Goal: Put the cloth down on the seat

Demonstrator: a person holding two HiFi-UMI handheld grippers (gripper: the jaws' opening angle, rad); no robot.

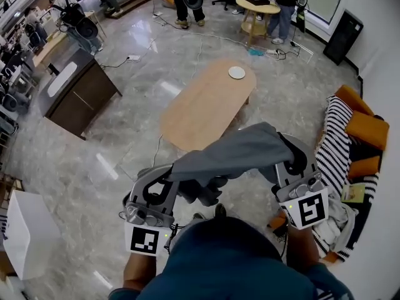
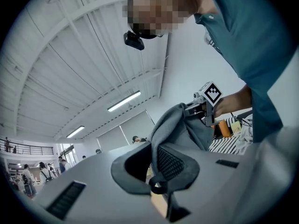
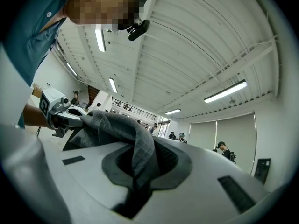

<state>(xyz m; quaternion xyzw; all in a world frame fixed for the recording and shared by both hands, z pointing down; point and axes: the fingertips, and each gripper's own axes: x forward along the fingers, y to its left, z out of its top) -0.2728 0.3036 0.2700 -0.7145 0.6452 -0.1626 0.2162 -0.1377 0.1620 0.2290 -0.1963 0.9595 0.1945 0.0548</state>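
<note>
- Left tool [image 1: 174, 175]: jaws drawn in narrow, clamped on one end of the grey cloth [image 1: 237, 150]. In the left gripper view the fabric is bunched in the gap between the pads.
- Right tool [image 1: 286, 162]: jaws equally narrow, gripping the other end. In the right gripper view a fold runs down into the gap and over the pads.
- Cloth: hangs in the air between the two tools as a sagging band. A darker clump droops near the left tool. It is above the floor [image 1: 125, 149], in front of the person's teal shirt [image 1: 231, 264], and touches no furniture.
- Seat [image 1: 337, 149]: at the right edge of the head view, just beside the right tool. It is draped in black-and-white stripes, with orange cushions [image 1: 367, 129] and loose clutter on it. The cloth is not on it.
- Surface [image 1: 206, 108]: an oval wooden top beyond the cloth, carrying one small white round dish [image 1: 236, 72].
- Room: pale polished stone floor with cables trailing across it. A dark desk [image 1: 78, 92] stands at left and a white box [image 1: 25, 233] sits lower left. People stand around a small round table [image 1: 257, 8] at the far end.
- Overhead: a white ribbed ceiling with strip lights [image 3: 225, 91].
</note>
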